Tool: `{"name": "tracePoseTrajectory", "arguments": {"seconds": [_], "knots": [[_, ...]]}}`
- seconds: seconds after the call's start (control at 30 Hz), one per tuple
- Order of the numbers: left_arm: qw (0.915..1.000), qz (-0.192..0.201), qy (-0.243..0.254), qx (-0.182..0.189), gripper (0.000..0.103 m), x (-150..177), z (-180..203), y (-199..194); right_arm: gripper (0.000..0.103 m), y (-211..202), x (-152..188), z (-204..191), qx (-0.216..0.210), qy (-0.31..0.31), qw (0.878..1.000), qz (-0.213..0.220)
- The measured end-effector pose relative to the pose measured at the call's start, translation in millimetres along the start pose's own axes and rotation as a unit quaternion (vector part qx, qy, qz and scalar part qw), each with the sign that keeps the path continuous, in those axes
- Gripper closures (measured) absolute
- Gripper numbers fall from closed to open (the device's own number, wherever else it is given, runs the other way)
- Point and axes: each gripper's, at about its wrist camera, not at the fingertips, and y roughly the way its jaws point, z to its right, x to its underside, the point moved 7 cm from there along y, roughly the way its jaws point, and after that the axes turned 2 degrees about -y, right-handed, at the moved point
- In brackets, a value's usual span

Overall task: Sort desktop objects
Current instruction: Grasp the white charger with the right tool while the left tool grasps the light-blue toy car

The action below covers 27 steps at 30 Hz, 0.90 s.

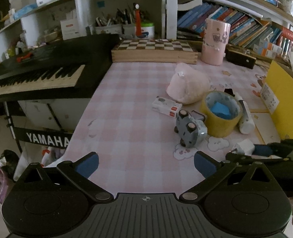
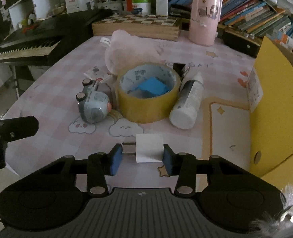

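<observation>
A white plug adapter [image 2: 148, 148] with metal prongs pointing left sits between the pads of my right gripper [image 2: 142, 158]; the jaws are narrowed around it, the right pad at its side. It also shows in the left wrist view [image 1: 243, 147]. Beyond it lie a yellow tape roll [image 2: 148, 95] holding a blue block [image 2: 152, 86], a toy car [image 2: 92, 103] on its side, a white bottle [image 2: 190, 101], a small card box [image 1: 166, 106] and a pink pouch [image 2: 126, 47]. My left gripper [image 1: 145, 163] is open and empty over bare tablecloth, left of the car [image 1: 190, 129].
A yellow box [image 2: 275, 103] stands at the right. A chessboard box [image 1: 154, 51] and a pink cylinder holder [image 1: 216, 41] are at the back. A Yamaha keyboard [image 1: 39, 73] borders the table's left edge. Bookshelves line the rear wall.
</observation>
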Motion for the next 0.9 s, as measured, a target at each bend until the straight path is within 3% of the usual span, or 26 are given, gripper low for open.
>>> {"name": "tracePoseTrajectory", "arguments": {"seconds": [0.3,0.43,0.57,0.7,0.8,0.9], "knots": [[0.9990,-0.003,0.022,0.038,0.002,-15.1,29.4,31.0,0.063,-30.4,-8.8,20.3,0.017,0.005,0.999,0.030],[0.9977,-0.003,0.047,0.049,0.012,-21.7,46.4,48.7,0.063,-39.4,-6.3,21.1,0.023,-0.004,0.999,0.038],[0.9959,-0.015,0.075,0.049,0.030,-21.4,60.3,67.2,0.063,-45.7,-5.6,19.8,0.024,-0.015,0.999,0.044],[0.9952,-0.020,0.083,0.049,0.039,-21.6,65.5,78.8,0.063,-49.3,-4.7,18.5,0.022,-0.018,0.999,0.046],[0.9942,-0.026,0.090,0.053,0.054,-19.2,68.3,84.3,0.063,-51.0,-2.2,17.1,0.021,-0.020,0.999,0.045],[0.9940,-0.019,0.095,0.052,0.057,-17.9,69.1,82.6,0.063,-52.2,-0.3,17.3,0.023,-0.016,0.999,0.043]]}}
